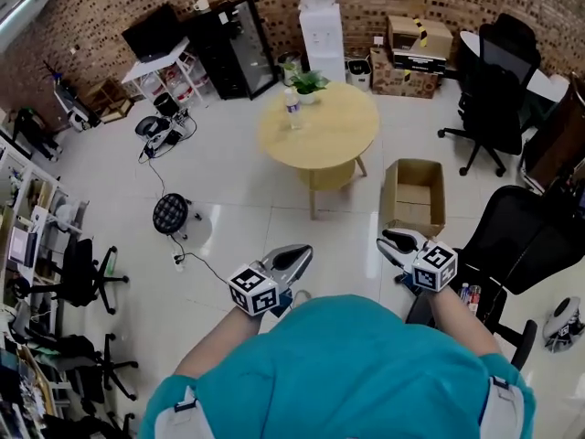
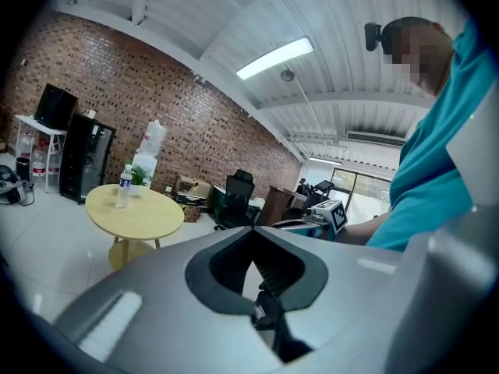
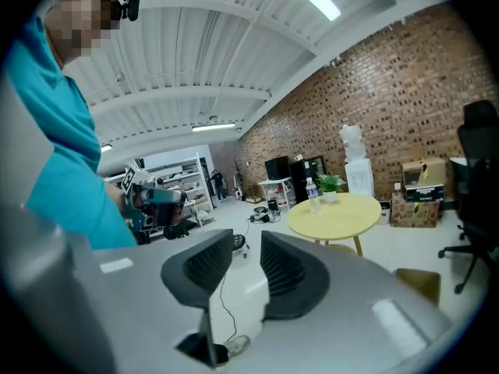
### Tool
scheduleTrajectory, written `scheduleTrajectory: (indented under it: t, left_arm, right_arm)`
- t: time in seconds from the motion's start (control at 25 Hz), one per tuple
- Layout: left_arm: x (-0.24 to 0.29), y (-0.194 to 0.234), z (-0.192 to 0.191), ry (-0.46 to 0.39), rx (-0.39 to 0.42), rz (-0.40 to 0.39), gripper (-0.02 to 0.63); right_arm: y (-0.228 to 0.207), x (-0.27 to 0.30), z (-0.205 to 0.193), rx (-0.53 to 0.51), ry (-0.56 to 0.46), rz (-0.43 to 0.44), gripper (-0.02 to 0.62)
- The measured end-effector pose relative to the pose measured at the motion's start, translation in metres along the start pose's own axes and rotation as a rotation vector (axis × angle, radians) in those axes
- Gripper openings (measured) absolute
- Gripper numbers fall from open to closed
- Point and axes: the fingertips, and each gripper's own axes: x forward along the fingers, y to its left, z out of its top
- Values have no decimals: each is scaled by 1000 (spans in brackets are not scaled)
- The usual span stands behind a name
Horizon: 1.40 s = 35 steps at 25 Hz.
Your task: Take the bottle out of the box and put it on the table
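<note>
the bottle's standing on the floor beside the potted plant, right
Not on the floor. The bottle is standing on the round table, beside the potted plant, as the head view shows.

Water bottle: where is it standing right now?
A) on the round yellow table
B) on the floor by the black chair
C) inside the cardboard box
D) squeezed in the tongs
A: the water bottle stands upright on the round yellow table, beside the potted plant, while the open cardboard box sits apart on the floor.
</note>
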Motion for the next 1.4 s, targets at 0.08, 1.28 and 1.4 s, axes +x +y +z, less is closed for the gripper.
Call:
scheduleTrajectory:
  t: [0.08, 1.28, 1.4]
  left_arm:
    - [5, -12, 1, 9, 10, 8, 0]
    - [-232, 56, 27, -142, 22, -24, 0]
    - [-234, 52, 29, -147, 29, -29, 0]
  right_arm:
    - [1, -15, -6, 5, -16, 10, 104]
    - [212, 139, 18, -25, -46, 32, 0]
    - [212, 134, 15, -27, -40, 24, 0]
